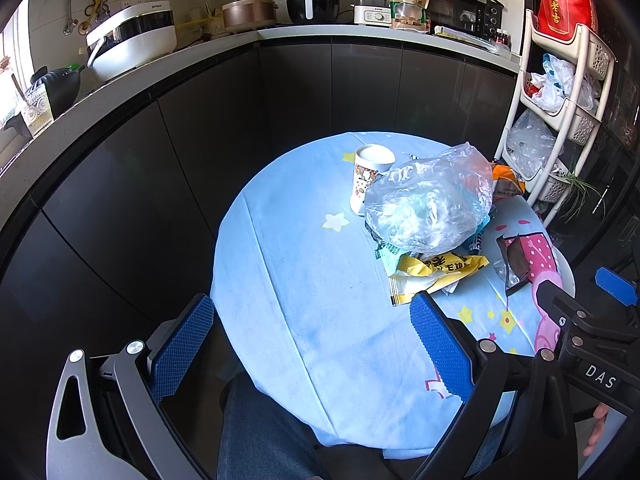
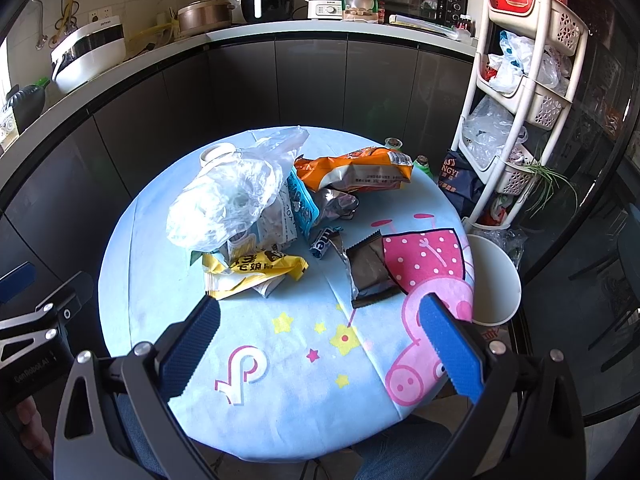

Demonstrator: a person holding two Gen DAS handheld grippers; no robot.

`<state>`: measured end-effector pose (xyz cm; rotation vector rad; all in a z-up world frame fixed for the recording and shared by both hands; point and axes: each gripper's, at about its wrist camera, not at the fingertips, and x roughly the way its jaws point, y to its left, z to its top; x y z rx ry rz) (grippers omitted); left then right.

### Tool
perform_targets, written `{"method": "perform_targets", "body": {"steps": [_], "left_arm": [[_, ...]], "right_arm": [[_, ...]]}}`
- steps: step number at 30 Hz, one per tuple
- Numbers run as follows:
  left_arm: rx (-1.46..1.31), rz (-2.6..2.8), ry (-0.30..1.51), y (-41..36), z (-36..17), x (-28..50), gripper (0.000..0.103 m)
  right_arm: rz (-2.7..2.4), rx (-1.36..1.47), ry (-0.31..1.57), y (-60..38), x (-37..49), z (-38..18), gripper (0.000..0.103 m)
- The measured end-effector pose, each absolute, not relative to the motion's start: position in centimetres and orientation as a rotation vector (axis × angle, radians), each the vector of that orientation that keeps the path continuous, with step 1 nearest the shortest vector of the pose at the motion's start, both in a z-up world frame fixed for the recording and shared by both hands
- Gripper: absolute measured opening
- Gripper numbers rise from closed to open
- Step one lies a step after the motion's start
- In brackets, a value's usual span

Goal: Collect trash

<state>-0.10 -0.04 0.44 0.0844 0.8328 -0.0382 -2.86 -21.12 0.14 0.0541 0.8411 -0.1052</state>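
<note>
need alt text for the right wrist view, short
The open right gripper hovers over a round table in a blue cartoon cloth, holding nothing. Ahead lies a litter pile: a clear plastic bag, yellow wrapper, orange snack bag and brown wrapper. A white bin stands beside the table at right.

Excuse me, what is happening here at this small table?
A person holds two grippers above a round table covered with snack trash. The left gripper and right gripper are both open and hold nothing. A clear plastic bag, a yellow wrapper, an orange packet and a dark wrapper lie uncollected. A white bin stands beside the table.
</note>
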Motion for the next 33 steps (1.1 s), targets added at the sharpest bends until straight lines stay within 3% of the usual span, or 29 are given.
{"method": "perform_targets", "body": {"steps": [33], "left_arm": [[0.084, -0.037, 0.848, -0.1, -0.1, 0.8, 0.095]], "right_arm": [[-0.104, 0.058, 0.851, -21.3, -1.8, -0.5, 0.1]]}}
